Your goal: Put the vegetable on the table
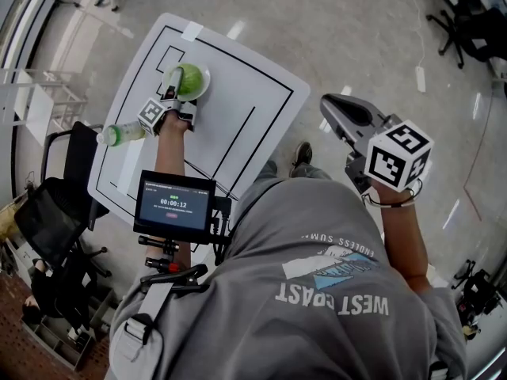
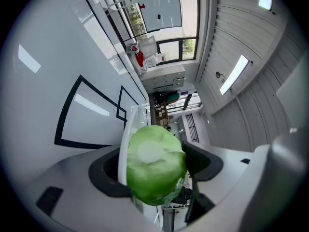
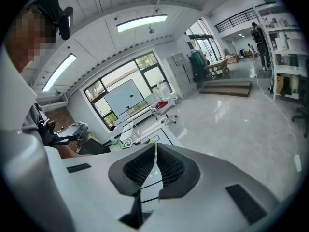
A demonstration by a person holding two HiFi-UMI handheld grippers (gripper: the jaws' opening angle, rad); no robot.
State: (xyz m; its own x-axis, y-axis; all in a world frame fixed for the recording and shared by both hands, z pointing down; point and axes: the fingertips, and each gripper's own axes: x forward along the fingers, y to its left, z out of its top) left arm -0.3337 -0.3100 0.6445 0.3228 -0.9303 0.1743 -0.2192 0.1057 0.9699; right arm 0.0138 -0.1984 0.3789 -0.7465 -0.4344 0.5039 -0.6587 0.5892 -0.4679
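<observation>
two grippers up, only one doing any work. going left to right in the head view: a bottle [image 1: 119, 134] lies on its side at the left edge of the table [image 1: 253, 109], about 8 o'clock from the left gripper [image 1: 177, 93]. looks like something greenish is in it, can't say what. not part of the job as far as i can tell.

left gripper reaches over the table toward 12 o'clock, and its jaws look clamped on the cabbage [image 1: 191, 78]. in its own view the green head fills the gap from pad to pad, with the white rim of the plate [image 1: 208, 77] showing right at its left side. the cabbage is the only thing in the plate, which sits roughly 11 o'clock from the table's middle.

so i'd call this the pick-up step: grip made, cabbage not yet out of the plate. next move needs a lift that clears the rim, then a carry to bare tabletop, say toward 4 o'clock of the plate where nothing's in the way, and a gentle let-go. it's round so it may roll, and the plate could get dragged along if the rim is caught in the grip.

right gripper [image 1: 329, 105] hangs off the table's right side at about 3 o'clock, over the floor, jaws closed together with nothing in them.
</observation>
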